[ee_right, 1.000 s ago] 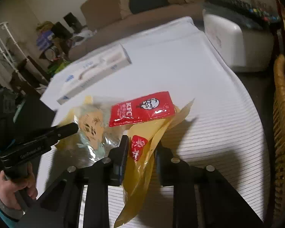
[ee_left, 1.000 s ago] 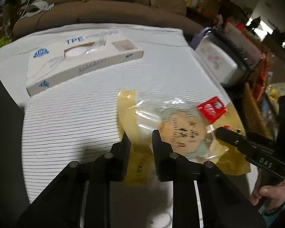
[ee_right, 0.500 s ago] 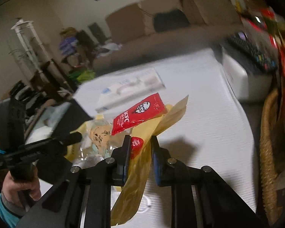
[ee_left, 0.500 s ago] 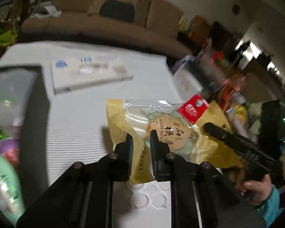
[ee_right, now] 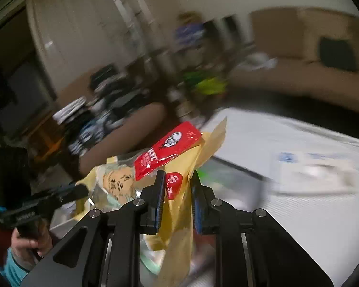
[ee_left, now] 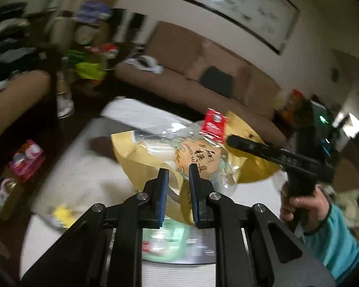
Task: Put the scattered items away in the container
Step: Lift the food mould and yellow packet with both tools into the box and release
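Since lifting off the table (ee_left: 88, 167), the snack bag (ee_left: 198, 157) hangs pinched between left tool (ee_left: 178, 174) and right tool (ee_right: 177, 181). Ketchup sachet (ee_right: 167, 148) rides on top. Container (ee_right: 237, 179) now lies just below: drop looks imminent.

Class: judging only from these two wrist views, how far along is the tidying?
Done: some items already lie in the container below. In hand: the left gripper and right gripper both grip the yellow bag, lifted, with a red sachet on top. Left: release it inside; the white box is on the table.
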Available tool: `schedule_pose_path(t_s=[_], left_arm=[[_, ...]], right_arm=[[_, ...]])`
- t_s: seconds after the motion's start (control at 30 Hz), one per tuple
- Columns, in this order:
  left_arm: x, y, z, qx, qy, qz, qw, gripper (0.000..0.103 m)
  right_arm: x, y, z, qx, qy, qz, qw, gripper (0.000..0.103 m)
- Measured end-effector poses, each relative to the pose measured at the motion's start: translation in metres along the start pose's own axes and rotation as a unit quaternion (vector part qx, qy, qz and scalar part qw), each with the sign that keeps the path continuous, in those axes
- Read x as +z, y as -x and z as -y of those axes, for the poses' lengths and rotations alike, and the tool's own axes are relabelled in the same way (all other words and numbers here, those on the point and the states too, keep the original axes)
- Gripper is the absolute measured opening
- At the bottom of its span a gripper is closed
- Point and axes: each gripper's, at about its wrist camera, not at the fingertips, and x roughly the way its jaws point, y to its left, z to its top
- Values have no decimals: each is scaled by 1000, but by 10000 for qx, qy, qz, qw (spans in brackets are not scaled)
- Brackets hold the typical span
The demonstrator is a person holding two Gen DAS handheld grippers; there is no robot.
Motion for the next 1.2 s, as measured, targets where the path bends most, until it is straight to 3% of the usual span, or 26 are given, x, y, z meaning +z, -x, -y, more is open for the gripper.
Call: schedule_pose_path(t_s=[0.13,0.23,0.37,0.47,0.6,0.7,0.8,0.9,0.97,1.03,1.13,1.2], left_arm=[[-10,-23,-62,218,354,-392,9984,14],[-27,-39,-72,232,212,-808,9962,14],[-44,-47,-60,103,-98,-1230,9923,14],[-37,-37,-58,272,-122,-1149,9929,15],[-12,-15,-53,370,-247,-720,9964,18],[1,-18,-47,590,-430,-660,9951,18],[1,-39,-47,815,-595,-941,9904,18],[-12,-78,-58,959,-622,-1629,9800,18],[-27,-95,-61,1068,-681,-1925,9731,17],[-37,-105,-59,1119,-759,-2071,9689,17],[-48,-114,-59,1280,-916,-2186,9630,18],[-47,-117,-66,1230,-777,-2185,9649,20]], right_arm=[[26,-129,-10,187,147,-922,9955,20],[30,-201,-26,46,339,-1523,9877,22],[11,-260,-47,-817,1100,-2353,9622,40],[5,-260,-48,-1037,1304,-2307,9587,48],[20,-214,-40,-1148,1233,-1616,9724,50],[34,-171,-31,-760,664,-1075,9891,51],[22,-164,-33,-237,418,-1550,9867,51],[-7,-186,-38,-581,666,-2425,9661,51],[-24,-207,-32,-889,751,-2744,9546,50],[-27,-222,-24,-964,680,-2701,9556,49],[-20,-229,-11,-854,319,-2396,9666,49],[-16,-236,-7,-826,201,-2373,9677,50]])
